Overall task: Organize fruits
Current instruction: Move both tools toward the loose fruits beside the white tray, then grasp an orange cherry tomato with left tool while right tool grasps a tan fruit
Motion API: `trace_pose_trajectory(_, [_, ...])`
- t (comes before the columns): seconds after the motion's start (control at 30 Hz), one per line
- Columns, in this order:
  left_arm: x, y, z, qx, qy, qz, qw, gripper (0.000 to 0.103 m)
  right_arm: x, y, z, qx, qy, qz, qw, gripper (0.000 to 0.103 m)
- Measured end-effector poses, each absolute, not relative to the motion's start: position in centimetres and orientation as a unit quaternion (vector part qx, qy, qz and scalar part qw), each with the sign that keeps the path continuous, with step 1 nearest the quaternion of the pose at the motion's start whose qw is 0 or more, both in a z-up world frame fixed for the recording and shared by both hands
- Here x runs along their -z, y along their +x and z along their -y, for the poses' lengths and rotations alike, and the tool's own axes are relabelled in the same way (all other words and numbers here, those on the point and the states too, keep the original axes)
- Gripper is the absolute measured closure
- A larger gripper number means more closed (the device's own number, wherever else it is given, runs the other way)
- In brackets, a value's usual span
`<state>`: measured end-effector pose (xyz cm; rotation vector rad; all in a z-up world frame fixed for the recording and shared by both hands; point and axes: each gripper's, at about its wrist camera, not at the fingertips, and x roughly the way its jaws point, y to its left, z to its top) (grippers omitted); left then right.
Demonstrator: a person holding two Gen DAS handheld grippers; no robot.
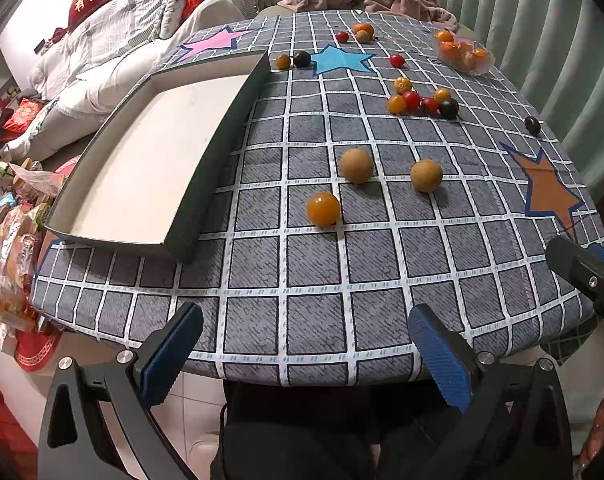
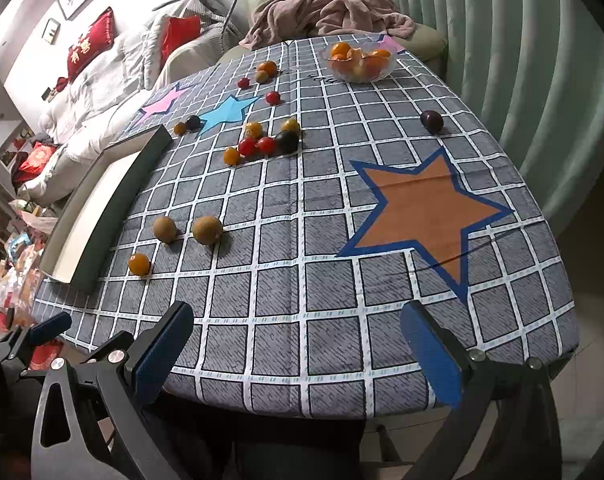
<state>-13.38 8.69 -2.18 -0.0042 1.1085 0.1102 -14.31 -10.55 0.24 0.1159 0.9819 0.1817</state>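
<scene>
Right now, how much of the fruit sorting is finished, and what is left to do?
Almost nothing looks done. The tray is empty, and only the glass bowl at the far end holds oranges. Nothing is in hand: the left gripper and right gripper are both open at the near edge. The loose fruit remains, such as the yellow tomato, two brown fruits and the mixed cluster.

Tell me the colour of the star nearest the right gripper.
Orange star with blue outline; clearest in the right wrist view.
</scene>
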Motion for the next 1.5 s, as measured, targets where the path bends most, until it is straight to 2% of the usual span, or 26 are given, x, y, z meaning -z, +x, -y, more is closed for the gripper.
trace_pose_trajectory(0.53, [3.2, -11.1, -9.4, -0.050, 0.008, -0.526, 0.849, 0.000, 0.6, -12.7, 9.5, -0.108, 0.039, -0.488, 0.865, 0.000])
trace_pose_trajectory(1.03, [4.9, -7.4, -9.0, -0.013, 0.027, -0.522, 0.853, 0.000, 1.3, -7.6, 6.0, -0.144, -0.007, -0.498, 0.855, 0.000])
trace_pose_trajectory(1.33, [5.4, -6.1, -9.1, 0.012, -0.002, -0.516, 0.857, 0.000, 2.8, -5.2, 3.0, -0.187, -0.047, -0.508, 0.839, 0.000])
trace_pose_trajectory(1.43, [5.4, -6.1, -9.1, 0.013, -0.001, -0.515, 0.857, 0.000, 3.3, -4.7, 2.0, -0.200, -0.062, -0.513, 0.833, 0.002])
trace_pose_trajectory(1.5, [5.4, -6.1, -9.1, 0.012, -0.002, -0.517, 0.856, 0.000, 3.5, -4.6, 1.3, -0.209, -0.069, -0.513, 0.829, 0.010])
